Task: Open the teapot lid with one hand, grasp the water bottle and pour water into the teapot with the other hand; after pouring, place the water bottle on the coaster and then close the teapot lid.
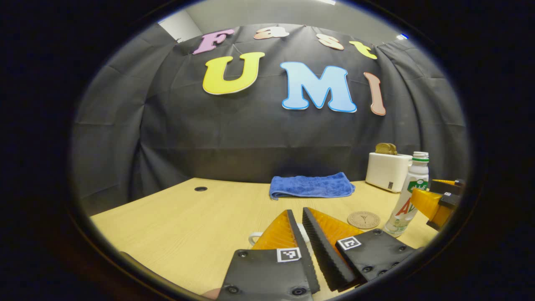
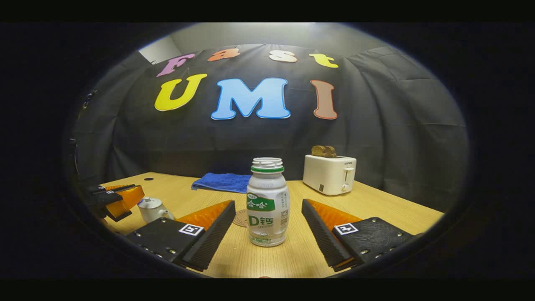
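The water bottle (image 2: 267,201) stood upright on the tabletop (image 2: 388,213), framed between the spread, non-touching fingers of the right gripper (image 2: 267,234). The left gripper (image 1: 301,234), nearly closed, was held over the teapot (image 2: 153,209). The uncapped bottle could be tipped by an off-centre closure.

Water bottle (image 2: 267,201) stands upright between the right gripper (image 2: 267,228)'s spread fingers, open gap on both sides, no cap. Coaster (image 2: 241,218) lies just behind-left of it, bare. Teapot (image 2: 153,209) farther left, with the left gripper (image 2: 121,200) close above it. Toaster (image 2: 329,173) and blue towel (image 2: 221,182) sit back near the wall; bare table (image 2: 384,211) right of the bottle.
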{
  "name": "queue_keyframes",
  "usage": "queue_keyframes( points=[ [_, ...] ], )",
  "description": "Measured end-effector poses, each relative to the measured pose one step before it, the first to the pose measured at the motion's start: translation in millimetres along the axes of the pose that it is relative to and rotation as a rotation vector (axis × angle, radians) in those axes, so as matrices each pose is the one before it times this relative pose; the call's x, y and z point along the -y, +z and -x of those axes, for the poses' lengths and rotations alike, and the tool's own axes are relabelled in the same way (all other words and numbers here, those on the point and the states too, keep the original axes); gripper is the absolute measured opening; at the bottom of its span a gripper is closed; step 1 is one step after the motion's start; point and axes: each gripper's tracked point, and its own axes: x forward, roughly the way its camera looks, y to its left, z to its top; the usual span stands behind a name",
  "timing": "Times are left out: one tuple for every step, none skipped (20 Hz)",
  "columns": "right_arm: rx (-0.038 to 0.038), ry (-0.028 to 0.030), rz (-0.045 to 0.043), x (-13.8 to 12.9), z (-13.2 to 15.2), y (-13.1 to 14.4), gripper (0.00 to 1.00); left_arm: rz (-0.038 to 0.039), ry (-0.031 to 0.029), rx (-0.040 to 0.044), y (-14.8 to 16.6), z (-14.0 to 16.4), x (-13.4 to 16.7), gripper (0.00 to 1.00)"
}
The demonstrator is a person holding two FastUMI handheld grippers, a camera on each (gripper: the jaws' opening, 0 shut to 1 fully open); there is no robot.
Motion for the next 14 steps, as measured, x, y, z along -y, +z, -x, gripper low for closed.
queue_keyframes(
  points=[
    [0.00004, -0.00039, -0.00133, 0.41, 0.23, -0.25, 0.98, -0.00165, -0.0009, -0.0033, -1.1, -0.91, 0.61, 0.19],
    [-0.00039, -0.00078, -0.00058, -0.17, -0.31, -0.22, 0.98, -0.00169, 0.00122, -0.00149, -0.43, 0.21, 0.22, 0.19],
    [-0.00074, -0.0006, 0.00006, 0.36, 0.36, -0.16, 0.98, -0.0013, 0.00058, -0.00016, -0.25, -0.55, -0.08, 0.19],
    [-0.00145, -0.00002, 0.00093, 0.06, 0.08, 0.19, 0.98, -0.00033, -0.00135, -0.00124, 0.51, -0.96, 0.07, 0.19],
    [-0.00102, 0.00019, 0.00163, -0.28, -0.29, -0.93, 0.98, -0.00204, 0.00059, -0.00122, -1.01, 0.31, 0.34, 0.19],
    [0.0, -0.00016, 0.0021, 0.06, 0.04, 0.5, 0.98, -0.00405, -0.00075, -0.00202, -0.82, -1.24, 0.5, 0.19],
    [0.00265, -0.00173, 0.0029, 0.67, 0.75, 0.3, 0.98, -0.00966, -0.00209, -0.00329, -1.92, -2.47, 0.98, 0.17],
    [0.00265, -0.00244, 0.00089, 0.81, 0.45, 1.21, 0.98, -0.0141, 0.00029, -0.0001, -0.07, -1.71, 0.66, 0.07],
    [0.00095, -0.00037, -0.00148, 0.21, -0.38, 0.28, 0.98, -0.01015, 0.0021, 0.0035, 1.03, -1.87, 0.29, 0.07],
    [-0.00083, 0.00043, -0.00119, 0.21, 0.11, -0.25, 0.98, -0.00498, 0.00363, 0.00277, 1.71, -1.6, -0.52, 0.17],
    [-0.00213, 0.0001, 0.00108, -0.26, -0.77, -0.88, 0.98, 0.00137, 0.00477, 0.00458, 0.9, -1.39, -1.99, 0.17],
    [-0.00203, 0.00057, 0.00048, -0.24, 0.07, -0.74, 0.98, 0.00442, 0.00273, -0.00099, 0.13, -1.8, -1.01, 0.17],
    [-0.00065, 0.00189, -0.00212, -0.17, 1.08, -0.02, 0.98, 0.00552, 0.00171, -0.00637, -1.51, -3.06, -2.38, 0.17],
    [-0.00019, 0.00059, -0.00218, 0.44, 0.46, 0.19, 0.98, 0.00444, 0.00322, -0.00457, -0.46, -2.79, -2.1, 0.17]
  ],
)
